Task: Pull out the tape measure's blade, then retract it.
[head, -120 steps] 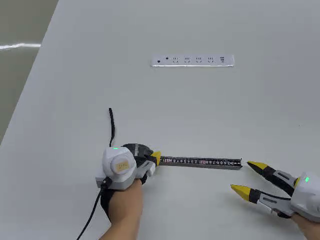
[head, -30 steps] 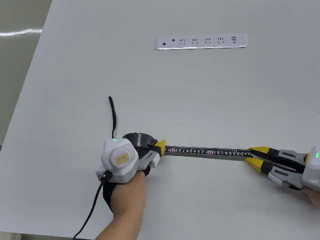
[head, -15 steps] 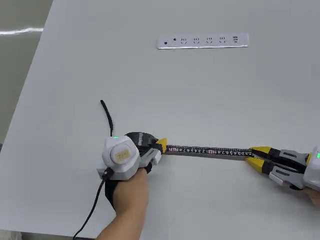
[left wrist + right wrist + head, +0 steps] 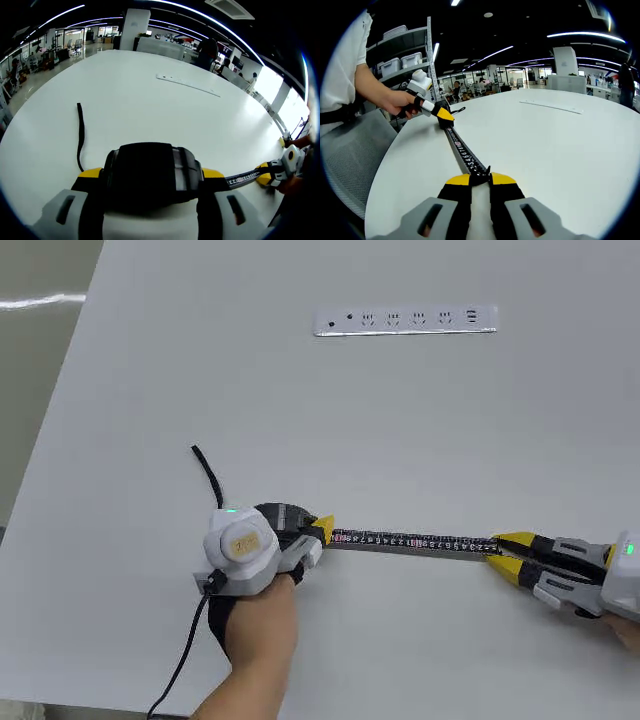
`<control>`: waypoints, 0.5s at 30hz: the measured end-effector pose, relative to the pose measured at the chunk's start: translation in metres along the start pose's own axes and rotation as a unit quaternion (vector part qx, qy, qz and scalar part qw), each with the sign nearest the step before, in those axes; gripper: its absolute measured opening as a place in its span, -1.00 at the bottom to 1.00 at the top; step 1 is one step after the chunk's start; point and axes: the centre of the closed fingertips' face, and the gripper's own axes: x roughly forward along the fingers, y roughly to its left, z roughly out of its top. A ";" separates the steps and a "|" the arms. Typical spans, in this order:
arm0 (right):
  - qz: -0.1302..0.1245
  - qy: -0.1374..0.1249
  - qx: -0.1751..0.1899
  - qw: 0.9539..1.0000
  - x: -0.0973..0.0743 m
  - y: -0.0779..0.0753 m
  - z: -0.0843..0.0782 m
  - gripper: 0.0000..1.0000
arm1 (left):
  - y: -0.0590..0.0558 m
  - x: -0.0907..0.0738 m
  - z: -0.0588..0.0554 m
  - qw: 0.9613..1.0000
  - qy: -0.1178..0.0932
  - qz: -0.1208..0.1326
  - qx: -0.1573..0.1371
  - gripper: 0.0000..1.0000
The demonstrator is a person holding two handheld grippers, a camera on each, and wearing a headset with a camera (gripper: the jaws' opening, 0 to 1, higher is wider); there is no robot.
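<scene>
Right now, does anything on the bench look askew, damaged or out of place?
Nothing stands out. The blade runs straight, without kinks, from the tape measure case in the left gripper to the right gripper, shut on its tip. The power strip lies flat, apart.

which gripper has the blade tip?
The right gripper, shut on the blade at its end; the left gripper clamps the tape measure case.

In the head view the left gripper (image 4: 316,533) covers most of the case (image 4: 283,519), and the case in turn hides 1 of its tips. Right of the case, the blade's (image 4: 410,541) end is hidden between the right gripper's (image 4: 505,552) jaws, and that gripper's body is cut off by the picture's edge. The blade's figures are too small to read. The strap's (image 4: 207,475) end nearest the case is covered.
</scene>
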 end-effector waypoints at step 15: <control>0.013 0.003 -0.003 1.000 0.008 0.000 0.002 -0.77 | 0.000 0.001 0.000 1.000 0.000 0.000 -0.001 0.47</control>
